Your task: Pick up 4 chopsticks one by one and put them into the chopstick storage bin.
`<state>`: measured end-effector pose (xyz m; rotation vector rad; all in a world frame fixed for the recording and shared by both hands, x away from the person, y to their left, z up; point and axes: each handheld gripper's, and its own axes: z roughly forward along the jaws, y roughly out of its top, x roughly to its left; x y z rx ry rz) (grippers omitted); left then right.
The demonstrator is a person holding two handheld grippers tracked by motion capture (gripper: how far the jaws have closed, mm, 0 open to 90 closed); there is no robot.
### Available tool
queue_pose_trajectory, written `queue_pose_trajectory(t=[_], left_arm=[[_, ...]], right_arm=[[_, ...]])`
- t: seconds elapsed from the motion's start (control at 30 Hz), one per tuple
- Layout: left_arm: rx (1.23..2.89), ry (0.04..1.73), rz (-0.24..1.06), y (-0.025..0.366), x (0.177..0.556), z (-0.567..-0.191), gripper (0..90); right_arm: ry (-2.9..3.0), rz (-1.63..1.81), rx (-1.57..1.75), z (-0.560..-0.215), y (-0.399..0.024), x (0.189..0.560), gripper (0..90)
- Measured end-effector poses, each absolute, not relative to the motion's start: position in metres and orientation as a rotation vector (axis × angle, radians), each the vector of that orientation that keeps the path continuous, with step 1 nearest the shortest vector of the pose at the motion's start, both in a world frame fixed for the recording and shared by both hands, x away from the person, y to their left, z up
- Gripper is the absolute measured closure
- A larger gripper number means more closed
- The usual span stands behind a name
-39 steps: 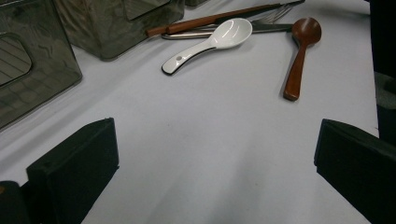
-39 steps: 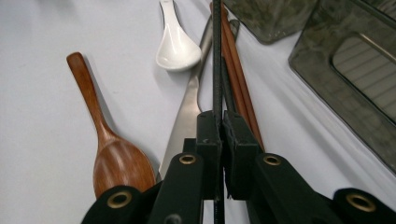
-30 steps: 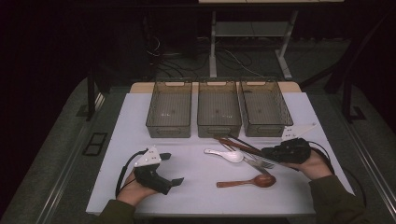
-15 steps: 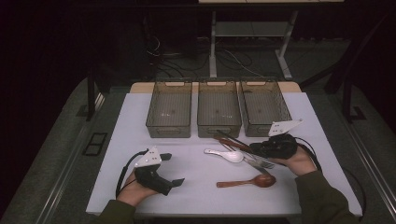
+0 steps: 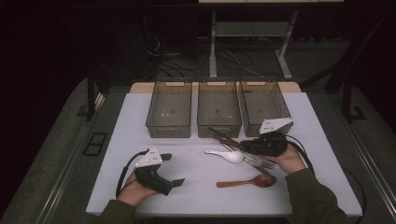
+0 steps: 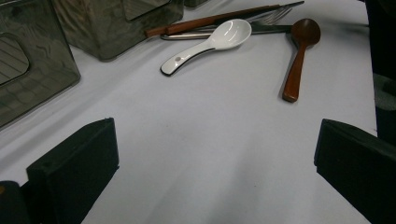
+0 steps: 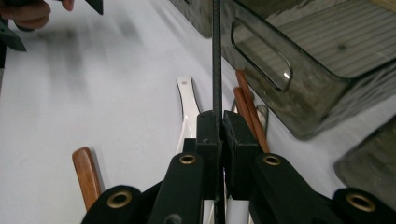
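From above, the right gripper [image 5: 250,145] sits over the pile of cutlery in front of the three grey bins [image 5: 219,108], and I can't make out from there what it has hold of. The right gripper view settles it: the jaws are clamped tight on a thin black stick [image 7: 216,56], which rises straight up between them towards the nearest bin, with a pair of brown chopsticks [image 7: 247,109] and the handle of the white spoon [image 7: 187,100] lying on the desk [image 7: 93,93] beneath. The left gripper [image 5: 169,169] rests on the desk well apart from the cutlery, and its own view shows its jaws standing wide open with nothing but bare desk between them. That view also gives the clearest look at the white spoon [image 6: 210,44], the wooden spoon [image 6: 299,56] and a fork [image 6: 273,16] lying just beside the chopsticks. I can read no brand, label or writing anywhere.
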<state>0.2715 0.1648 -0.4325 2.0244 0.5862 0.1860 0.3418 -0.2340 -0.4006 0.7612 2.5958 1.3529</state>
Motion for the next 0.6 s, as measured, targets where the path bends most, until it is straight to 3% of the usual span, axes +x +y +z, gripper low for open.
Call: queue_pose_trajectory(t=[0.6], left_arm=[[2.019, 0.581, 0.187, 0.163, 0.271, -0.433, 0.0]], right_arm=[[2.574, 1.329, 0.78, -0.388, -0.209, 0.358, 85.7]])
